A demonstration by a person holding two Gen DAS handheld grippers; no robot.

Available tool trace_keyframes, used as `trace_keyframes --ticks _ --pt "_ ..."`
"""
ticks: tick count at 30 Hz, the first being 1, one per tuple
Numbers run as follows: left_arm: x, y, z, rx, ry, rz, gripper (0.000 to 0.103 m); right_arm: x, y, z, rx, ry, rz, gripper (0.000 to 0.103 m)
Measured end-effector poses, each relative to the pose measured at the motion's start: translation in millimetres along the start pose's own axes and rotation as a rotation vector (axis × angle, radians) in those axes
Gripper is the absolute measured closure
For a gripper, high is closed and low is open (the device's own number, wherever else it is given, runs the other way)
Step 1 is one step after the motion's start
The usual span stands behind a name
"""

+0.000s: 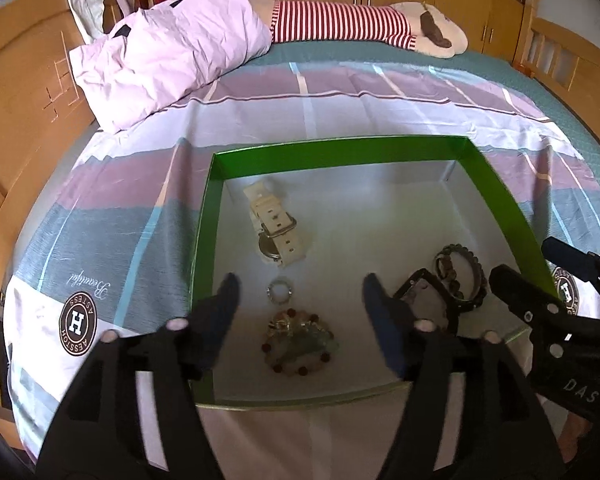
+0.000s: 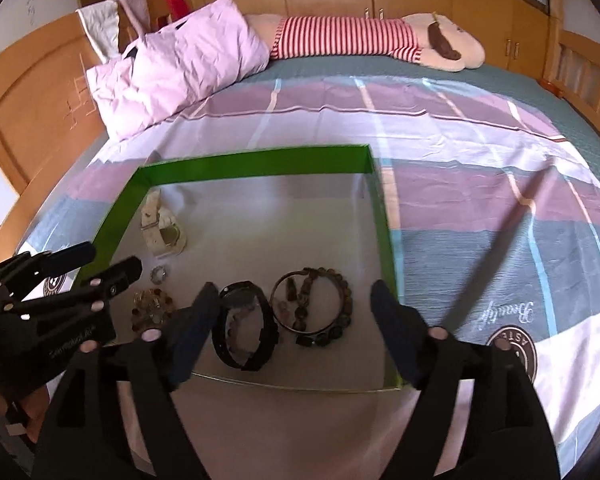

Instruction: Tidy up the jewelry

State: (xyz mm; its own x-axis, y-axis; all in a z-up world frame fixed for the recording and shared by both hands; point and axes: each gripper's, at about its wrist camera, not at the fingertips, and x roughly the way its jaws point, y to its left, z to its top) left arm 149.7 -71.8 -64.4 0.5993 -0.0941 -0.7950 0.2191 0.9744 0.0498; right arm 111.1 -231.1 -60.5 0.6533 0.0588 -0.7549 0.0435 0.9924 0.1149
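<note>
While the jewelry lies loose on the floor of the green-walled box (image 1: 340,156) — white watch (image 1: 276,228), ring (image 1: 280,293), beaded bracelet (image 1: 300,342), black band (image 2: 246,332) and dark bead bangles (image 2: 316,306) — my left gripper (image 1: 298,300) and right gripper (image 2: 294,312) both hang spread wide over it, grasping nothing. I judge the risks to be a finger snagging the near wall, or pinching two touching pieces together. The box's far half is bare, as is the bedsheet (image 2: 480,184) around.
</note>
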Motion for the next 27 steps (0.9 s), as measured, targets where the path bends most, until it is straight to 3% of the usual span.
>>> trace_keyframes --ticks 3,7,27 --pt "-6 1 0 -0.015 -0.010 -0.015 0.022 -4 -3 0 0.013 -0.025 -0.032 0.013" --pt "-10 3 0 -0.033 -0.012 -0.018 0.015 -2 -3 -1 0.021 -0.017 -0.042 0.011" --pt "-8 10 -2 -0.042 0.023 -0.015 0.008 2 -2 -5 0.030 -0.016 -0.049 0.011"
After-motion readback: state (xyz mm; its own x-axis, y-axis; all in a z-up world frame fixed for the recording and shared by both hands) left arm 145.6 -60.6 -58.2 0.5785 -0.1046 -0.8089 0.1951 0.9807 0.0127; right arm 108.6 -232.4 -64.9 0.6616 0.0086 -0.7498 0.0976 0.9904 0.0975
